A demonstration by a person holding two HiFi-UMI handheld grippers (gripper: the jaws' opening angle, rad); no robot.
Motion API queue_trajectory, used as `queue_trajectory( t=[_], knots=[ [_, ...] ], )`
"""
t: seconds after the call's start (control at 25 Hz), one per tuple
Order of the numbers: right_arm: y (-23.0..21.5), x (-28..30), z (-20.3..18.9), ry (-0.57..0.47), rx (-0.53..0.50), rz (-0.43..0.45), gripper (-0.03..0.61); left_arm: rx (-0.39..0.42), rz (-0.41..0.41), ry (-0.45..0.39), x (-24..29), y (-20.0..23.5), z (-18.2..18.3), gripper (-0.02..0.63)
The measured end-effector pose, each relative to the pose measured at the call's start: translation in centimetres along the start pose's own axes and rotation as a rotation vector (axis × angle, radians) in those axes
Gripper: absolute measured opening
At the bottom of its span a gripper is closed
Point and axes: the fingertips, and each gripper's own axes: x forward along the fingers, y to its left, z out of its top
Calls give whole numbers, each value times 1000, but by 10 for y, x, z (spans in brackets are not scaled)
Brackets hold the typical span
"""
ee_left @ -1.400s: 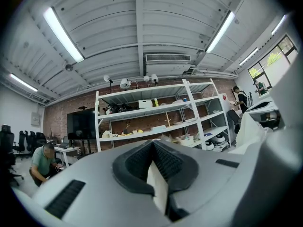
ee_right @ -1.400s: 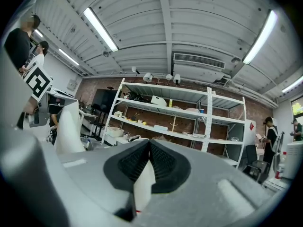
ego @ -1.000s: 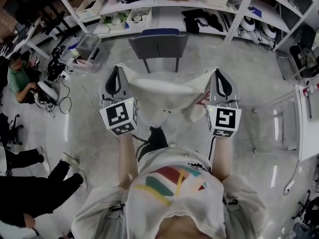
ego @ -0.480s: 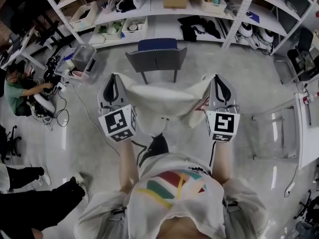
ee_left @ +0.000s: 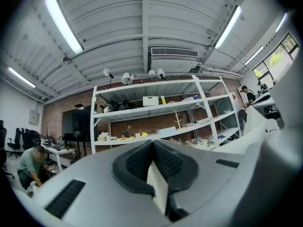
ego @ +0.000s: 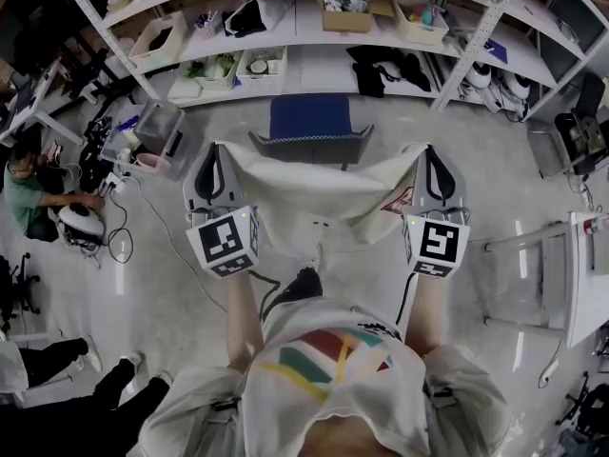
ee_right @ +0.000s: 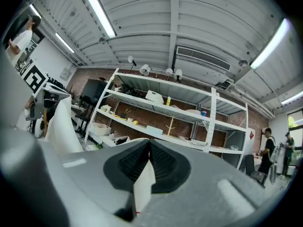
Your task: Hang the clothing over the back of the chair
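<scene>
1. Clothing point(ego: 304, 193) up in the head view: a cream garment spread wide, its top corners held by the left hand-held gripper point(ego: 217, 149) and the right hand-held gripper point(ego: 425, 150). The chair point(ego: 310, 143) stands dead ahead, its grey back on the near side. The cloth's top edge runs parallel to that back. Both grippers flank it and look equally near, so the drape likely needs an even carry forward, over and down.
2. Left gripper view: the left hand-held gripper point(ee_left: 152, 146) has its jaws pinched tight on a fold of the clothing point(ee_left: 159, 186), and more cloth trails off to the right. Shelving point(ee_left: 156, 115) lies ahead; the chair is hidden below.
3. Right gripper view: the right hand-held gripper point(ee_right: 149, 146) is clamped the same way on a cream fold point(ee_right: 143, 186), with the cloth running off to the left.
</scene>
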Motion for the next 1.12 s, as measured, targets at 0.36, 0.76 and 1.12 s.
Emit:
queue_trajectory(
  t=[0.36,0.76,1.12],
  knots=[
    [21,94,18,14,-8,-49,5,8,-35,-25,96,48,-1,14],
    [17,132,24,18,1,-26,5,-23,-25,-18,136,51,1,14],
    [9,145,37,-26,3,-6,5,-26,1,-15,138,49,6,14]
  ],
)
